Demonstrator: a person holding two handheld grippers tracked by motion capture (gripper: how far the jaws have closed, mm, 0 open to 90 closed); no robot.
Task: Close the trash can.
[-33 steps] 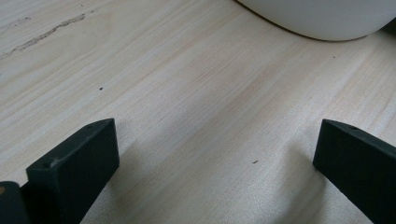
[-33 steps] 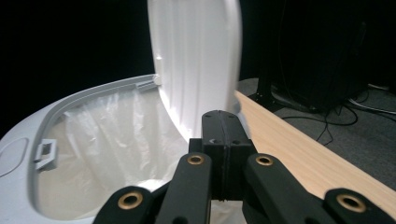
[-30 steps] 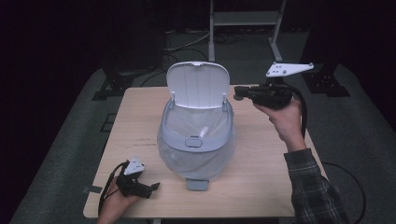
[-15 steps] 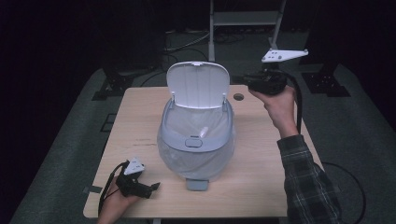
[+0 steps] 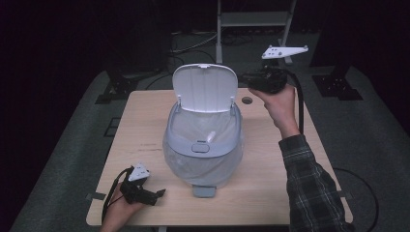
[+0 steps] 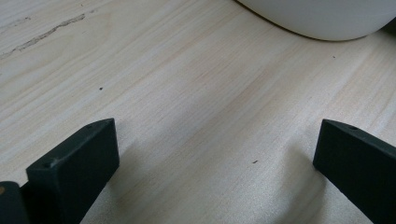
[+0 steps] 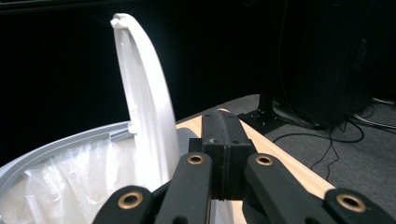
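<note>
Two grippers are in play around a grey-white bin [image 5: 203, 145] that stands upright on the table [image 5: 145, 125], its long axis vertical and its mouth facing up. The bin's lid [image 5: 205, 89] is swung open and stands nearly upright at the far rim, its hollow inner face turned toward the person. A clear plastic liner [image 5: 198, 128] fills the mouth and drapes over the rim; a foot pedal [image 5: 203, 191] juts out from the base on the person's side.

The right gripper [image 5: 251, 79] is held in the air just beside the raised lid, level with its upper half and pointing across toward it, apart from it. In the right gripper view its jaws are pressed together with nothing between them; the lid [image 7: 144, 102] rises edge-on just ahead and to the left of the tips, and the liner [image 7: 88, 172] lies below on that side.

The left gripper [image 5: 157, 193] rests low at the near edge of the table, pointing toward the bin's base. Its jaws stand wide apart with bare wood between them; the bin's rounded lower wall [image 6: 322, 16] curves ahead, apart from the tips.
</note>
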